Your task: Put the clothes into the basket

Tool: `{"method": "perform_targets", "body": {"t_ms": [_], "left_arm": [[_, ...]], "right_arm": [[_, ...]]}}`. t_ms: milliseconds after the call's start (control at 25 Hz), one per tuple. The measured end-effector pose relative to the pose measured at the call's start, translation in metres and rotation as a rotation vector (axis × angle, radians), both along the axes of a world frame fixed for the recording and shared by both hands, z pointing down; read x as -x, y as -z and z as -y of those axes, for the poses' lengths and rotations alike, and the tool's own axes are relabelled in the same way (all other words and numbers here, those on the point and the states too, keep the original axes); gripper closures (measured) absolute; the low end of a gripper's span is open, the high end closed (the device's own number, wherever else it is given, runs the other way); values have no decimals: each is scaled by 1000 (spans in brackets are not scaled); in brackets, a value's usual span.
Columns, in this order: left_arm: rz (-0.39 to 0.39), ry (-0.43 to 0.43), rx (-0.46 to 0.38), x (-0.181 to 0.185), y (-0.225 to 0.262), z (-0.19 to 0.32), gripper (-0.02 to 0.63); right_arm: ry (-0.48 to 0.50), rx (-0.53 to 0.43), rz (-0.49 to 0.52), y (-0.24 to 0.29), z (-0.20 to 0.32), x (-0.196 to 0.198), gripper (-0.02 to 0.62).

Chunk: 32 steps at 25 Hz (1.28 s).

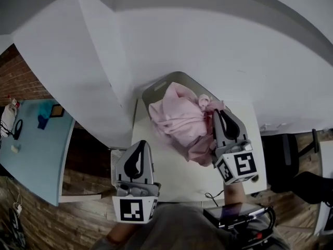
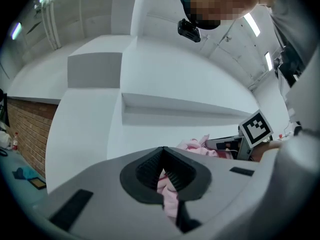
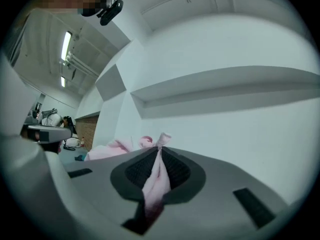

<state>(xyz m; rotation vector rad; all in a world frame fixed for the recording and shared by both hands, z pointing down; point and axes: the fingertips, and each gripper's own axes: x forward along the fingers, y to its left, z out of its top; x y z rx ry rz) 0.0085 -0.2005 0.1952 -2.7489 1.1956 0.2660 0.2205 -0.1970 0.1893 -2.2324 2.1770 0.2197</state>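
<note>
A blue table (image 1: 36, 150) stands well off to the far left and plays no part.

The left gripper (image 1: 139, 145) hangs over the near left corner of the white table (image 1: 171, 178), right at its left edge. In the left gripper view its jaws (image 2: 163, 150) meet at the tip, with a strip of pink cloth (image 2: 168, 188) between the pads. It looks clenched on a fold of the garment, though the head view does not show how that fold joins the heap.

The grey basket (image 1: 156, 90) sits at the table's far edge, against the wall. The pink garment (image 1: 179, 119) is heaped across its near rim. Part lies inside, and the rest spills near and right onto the table.

The right gripper (image 1: 218, 112) is at the right side of the heap. Its own view shows the jaws (image 3: 159, 149) pinched on a pink fold (image 3: 155, 181) that pokes out past the tip.

By my reading, 1 garment is halfway in and this is the loading step. Next, both grippers should lift the spilled part, carry it far over the rim, and only then let go. The trailing end near the right gripper must clear the rim so it does not slide back out.

The wall leaves no room beyond the basket, so the approach has to come from the near side and from above. The bare table between the grippers gives free space. A cable (image 1: 209, 196) lies at the near edge, and a dark chair (image 1: 289, 163) stands just right of the table.
</note>
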Motion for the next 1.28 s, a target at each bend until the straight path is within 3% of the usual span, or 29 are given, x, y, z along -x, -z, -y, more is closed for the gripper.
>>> {"method": "perform_targets", "body": {"t_ms": [320, 480, 1040, 1280], "left_arm": [[16, -70, 121, -17, -37, 1, 598], [21, -86, 153, -23, -47, 0, 598], [63, -118, 113, -59, -51, -33, 598], [74, -134, 88, -74, -42, -67, 598]], "right_arm": [[-92, 119, -34, -32, 12, -23, 482], [-96, 159, -35, -50, 1, -23, 477], [-88, 181, 43, -95, -68, -34, 482], [-39, 170, 63, -96, -98, -20, 543]]}}
